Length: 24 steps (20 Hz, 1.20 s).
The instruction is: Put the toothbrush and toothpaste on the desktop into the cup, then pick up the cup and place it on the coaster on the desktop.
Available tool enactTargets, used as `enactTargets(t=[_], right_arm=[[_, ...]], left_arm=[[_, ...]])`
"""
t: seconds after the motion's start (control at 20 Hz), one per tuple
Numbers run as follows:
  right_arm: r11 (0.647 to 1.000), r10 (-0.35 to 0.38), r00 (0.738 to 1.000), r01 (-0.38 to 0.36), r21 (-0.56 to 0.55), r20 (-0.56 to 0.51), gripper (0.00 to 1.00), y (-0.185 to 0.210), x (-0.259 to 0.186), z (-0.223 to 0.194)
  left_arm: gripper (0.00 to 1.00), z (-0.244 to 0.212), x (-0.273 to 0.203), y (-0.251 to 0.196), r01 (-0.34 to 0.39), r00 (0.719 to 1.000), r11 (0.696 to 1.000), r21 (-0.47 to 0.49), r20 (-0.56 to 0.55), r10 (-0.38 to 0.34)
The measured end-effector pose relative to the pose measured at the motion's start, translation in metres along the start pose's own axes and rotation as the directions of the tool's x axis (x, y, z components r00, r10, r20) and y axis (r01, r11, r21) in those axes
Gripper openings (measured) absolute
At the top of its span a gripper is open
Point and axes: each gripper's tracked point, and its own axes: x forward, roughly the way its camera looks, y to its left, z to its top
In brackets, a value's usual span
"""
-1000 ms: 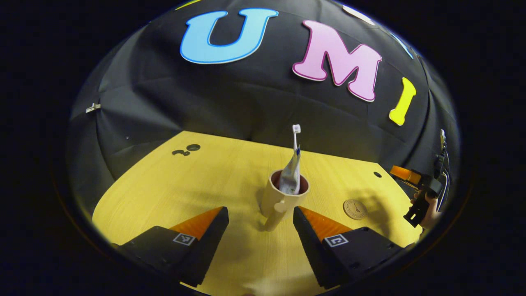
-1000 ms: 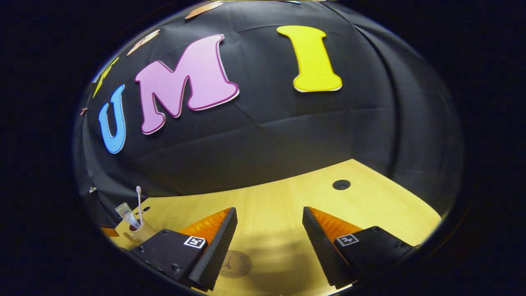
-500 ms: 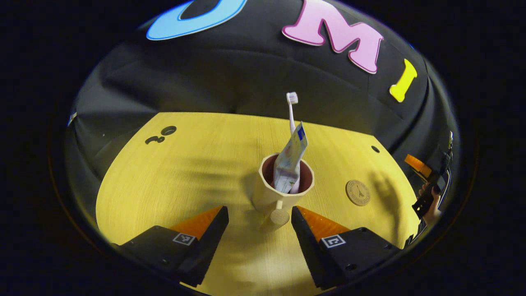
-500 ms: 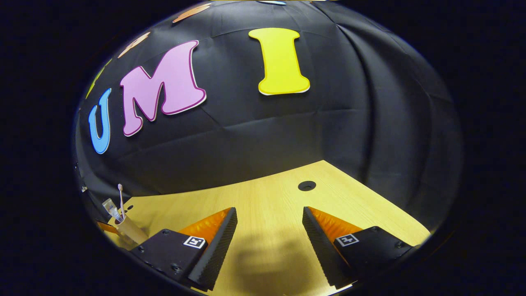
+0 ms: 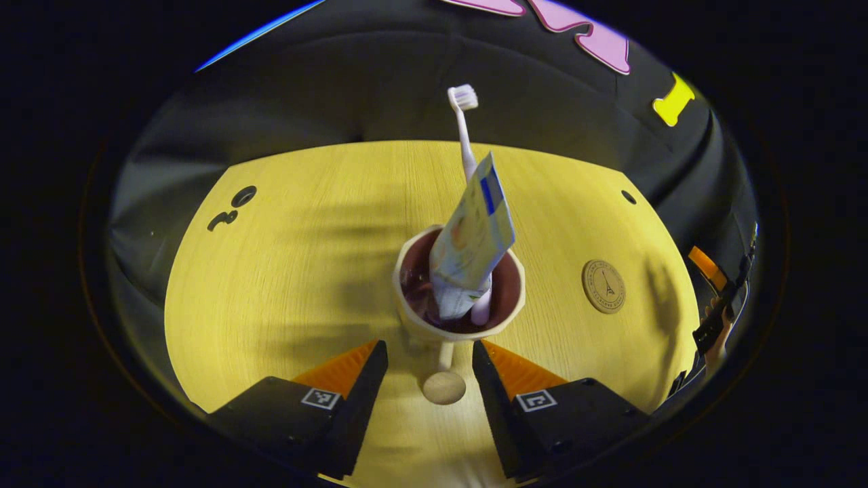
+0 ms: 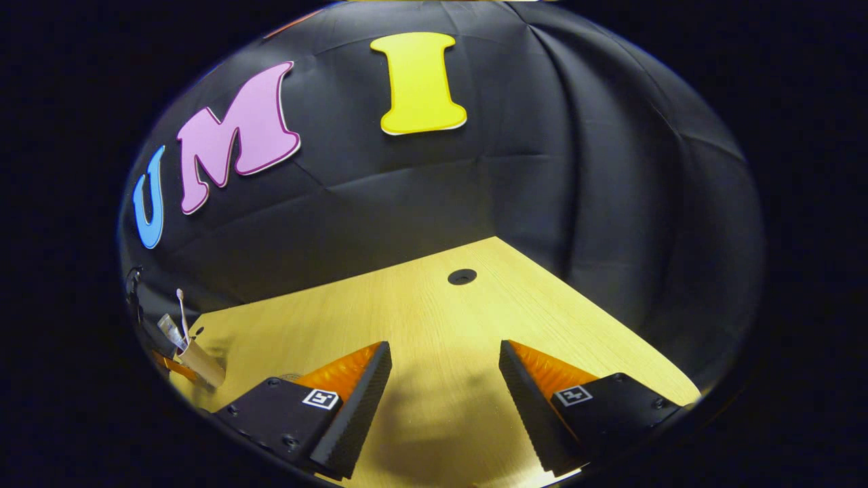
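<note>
Bare desktop (image 5: 285, 285) around cup (image 5: 413, 318); both grippers' fingers (image 5: 352, 379) apart, unloaded.

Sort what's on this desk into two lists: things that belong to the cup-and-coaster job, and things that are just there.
Job:
cup, handle between the open left gripper fingers
toothbrush, standing in the cup
toothpaste, in the cup
coaster, bare, beside the cup

Just there:
desk holes
right gripper, open over bare desk
</note>
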Motion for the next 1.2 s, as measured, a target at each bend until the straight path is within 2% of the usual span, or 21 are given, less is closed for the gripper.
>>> enactTargets(t=[0.15,0.25,0.35,0.4,0.45,0.5,0.65,0.7,0.75,0.9,1.2], right_arm=[[1.0,-0.013,1.0,0.013,0.013,-0.011,0.98,-0.013,-0.006,-0.001],[1.0,-0.017,1.0,0.018,0.025,-0.023,0.98,-0.018,-0.01,-0.001],[0.999,-0.017,0.998,0.02,0.049,-0.055,0.98,-0.018,-0.013,-0.005],[0.999,-0.003,0.998,0.006,0.054,-0.068,0.98,-0.014,-0.021,-0.008],[0.999,0.002,0.997,0.001,0.046,-0.074,0.98,-0.011,-0.026,-0.01],[0.999,0.005,0.997,-0.003,0.035,-0.075,0.98,-0.009,-0.031,-0.008],[0.999,0.029,0.996,-0.027,0.029,-0.084,0.98,0.0,-0.045,-0.007],[0.999,0.036,0.995,-0.033,0.032,-0.091,0.98,0.002,-0.05,-0.007],[0.999,0.043,0.995,-0.04,0.031,-0.095,0.98,0.004,-0.055,-0.006],[0.998,0.06,0.994,-0.06,0.004,-0.093,0.98,0.009,-0.068,0.003],[0.997,0.075,0.993,-0.077,-0.021,-0.093,0.98,0.009,-0.083,0.014]], left_arm=[[0.73,0.001,0.0,-0.007,-0.002,0.999,1.0,0.014,-0.032,0.002],[0.54,-0.001,0.001,-0.007,-0.016,0.999,0.999,0.028,-0.051,0.017],[0.3,-0.001,0.001,-0.009,-0.035,0.998,0.999,0.034,-0.056,0.037],[0.33,-0.001,0.001,-0.009,-0.044,0.998,0.999,0.03,-0.054,0.046],[0.23,-0.002,0.002,-0.01,-0.049,0.997,0.999,0.016,-0.052,0.05],[0.27,-0.002,0.001,-0.01,-0.051,0.998,0.999,0.009,-0.048,0.052],[0.25,-0.002,0.002,-0.008,-0.064,0.997,0.998,0.006,-0.032,0.064],[0.19,-0.002,0.001,-0.008,-0.073,0.997,0.997,0.006,-0.029,0.073],[0.23,-0.001,0.001,-0.007,-0.082,0.996,0.997,0.009,-0.023,0.082],[0.23,0.001,-0.006,-0.008,-0.098,0.995,0.994,0.049,-0.002,0.098],[0.23,0.012,-0.028,-0.031,-0.065,0.996,0.996,0.067,0.064,0.061]])
